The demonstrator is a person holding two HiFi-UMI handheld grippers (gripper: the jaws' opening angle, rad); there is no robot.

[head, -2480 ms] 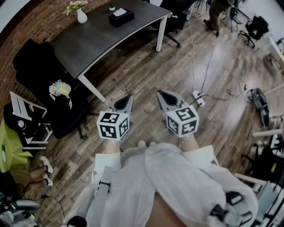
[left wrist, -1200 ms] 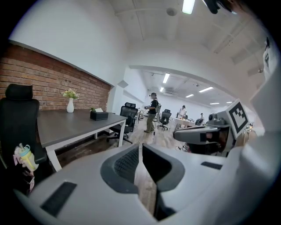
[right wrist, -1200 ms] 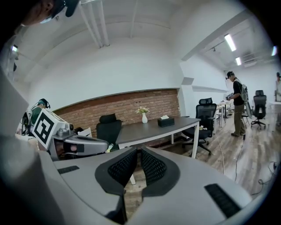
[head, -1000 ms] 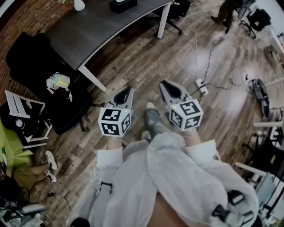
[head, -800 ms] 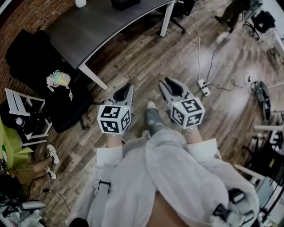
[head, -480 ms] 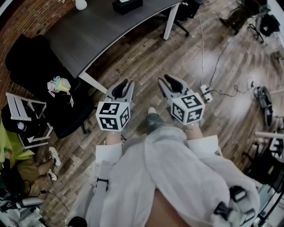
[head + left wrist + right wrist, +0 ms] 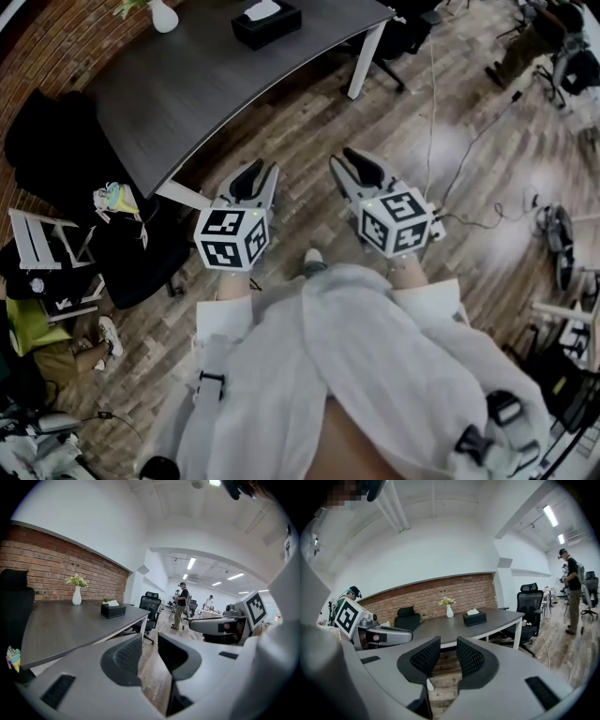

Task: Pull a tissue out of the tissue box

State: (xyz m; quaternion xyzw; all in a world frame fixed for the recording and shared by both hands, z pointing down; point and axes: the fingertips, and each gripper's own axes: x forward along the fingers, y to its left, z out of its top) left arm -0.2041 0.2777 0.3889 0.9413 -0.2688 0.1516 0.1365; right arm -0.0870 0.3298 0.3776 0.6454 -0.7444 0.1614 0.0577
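While the person's pale coat (image 7: pixel 356 375) filled the near foreground, the left gripper (image 7: pixel 260 172) and the right gripper (image 7: pixel 348 159) hung side by side over the wooden floor (image 7: pixel 300 122), apart from each other and pointing toward the dark tabletop (image 7: pixel 234 84). Open floor and the table's white leg (image 7: pixel 178 194) lay between them and it, and a black chair (image 7: pixel 131 248) stood off to the left. Far back on the tabletop sat the black tissue box (image 7: pixel 266 22), a white tissue (image 7: pixel 262 10) standing out of its top, well apart from both grippers. A white vase (image 7: pixel 162 16) stood further along beside the brick wall (image 7: pixel 56 56). The fingers (image 7: pixel 123 656) of each gripper had just been opening. They stood a narrow gap apart, holding and touching nothing, with only floor showing between them.
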